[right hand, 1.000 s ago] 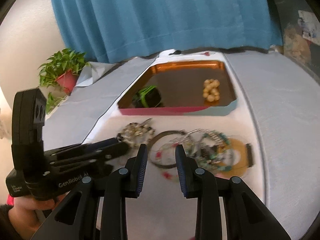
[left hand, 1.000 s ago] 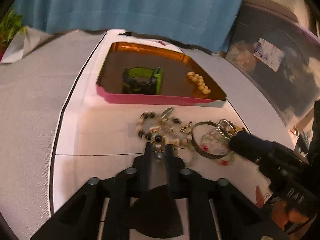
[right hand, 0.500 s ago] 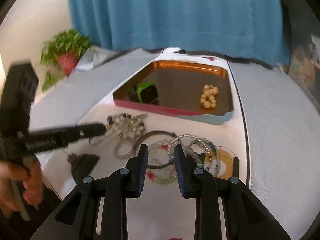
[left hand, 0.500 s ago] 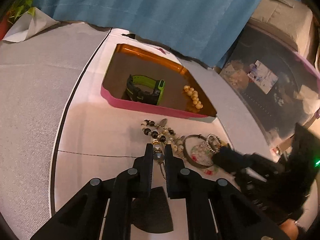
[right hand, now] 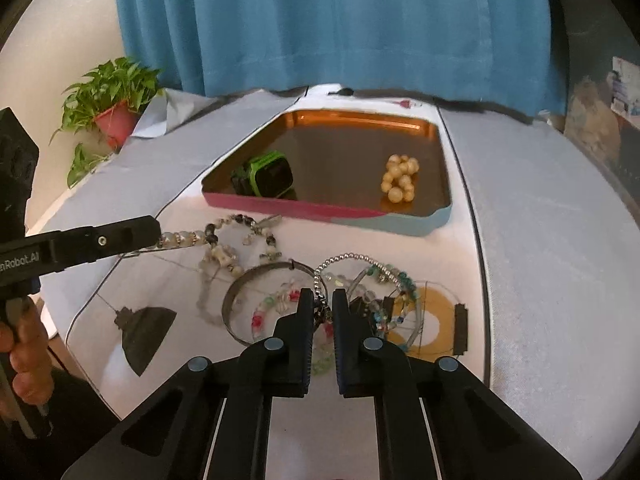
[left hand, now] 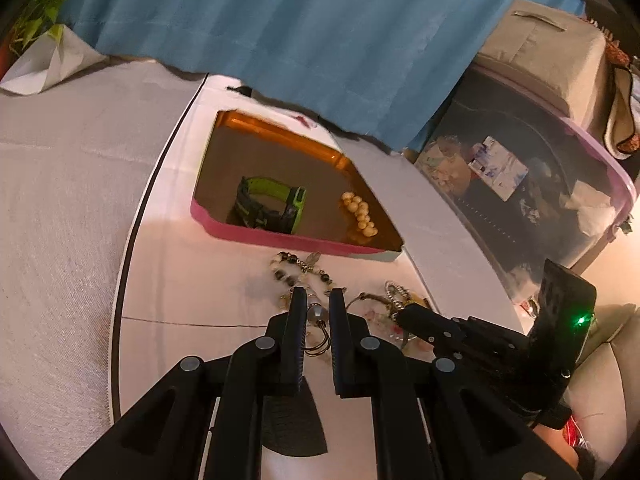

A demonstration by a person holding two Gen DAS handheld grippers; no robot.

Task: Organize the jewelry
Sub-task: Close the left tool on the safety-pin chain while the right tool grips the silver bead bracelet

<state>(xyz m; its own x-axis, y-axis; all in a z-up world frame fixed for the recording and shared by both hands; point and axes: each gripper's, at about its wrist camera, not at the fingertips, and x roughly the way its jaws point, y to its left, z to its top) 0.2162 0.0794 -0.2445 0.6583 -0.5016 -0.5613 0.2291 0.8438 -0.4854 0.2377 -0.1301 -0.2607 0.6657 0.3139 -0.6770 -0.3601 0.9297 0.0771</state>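
Note:
My left gripper (left hand: pixel 318 300) is shut on the end of a black-and-cream beaded necklace (left hand: pixel 301 273), which lifts off the white mat; the same necklace shows in the right wrist view (right hand: pixel 224 240) stretched from the left gripper (right hand: pixel 158 232). My right gripper (right hand: pixel 323 300) is shut on a silver bead chain (right hand: pixel 344 259) in a tangle of bracelets. The tray (right hand: pixel 360 216) with pink front wall holds a green watch (right hand: pixel 267 174) and cream pearl beads (right hand: pixel 399 178).
A metal bangle (right hand: pixel 240 288) and coloured bead bracelets (right hand: pixel 390 280) lie by the right gripper. A gold ring-shaped mark (right hand: pixel 430 324) is on the mat. A potted plant (right hand: pixel 110 100) stands far left. A blue curtain (right hand: pixel 340 20) hangs behind.
My left gripper has pulled the beaded necklace up and back, stretching it. My right gripper has moved forward and down into the bracelet pile and closed on the silver chain.

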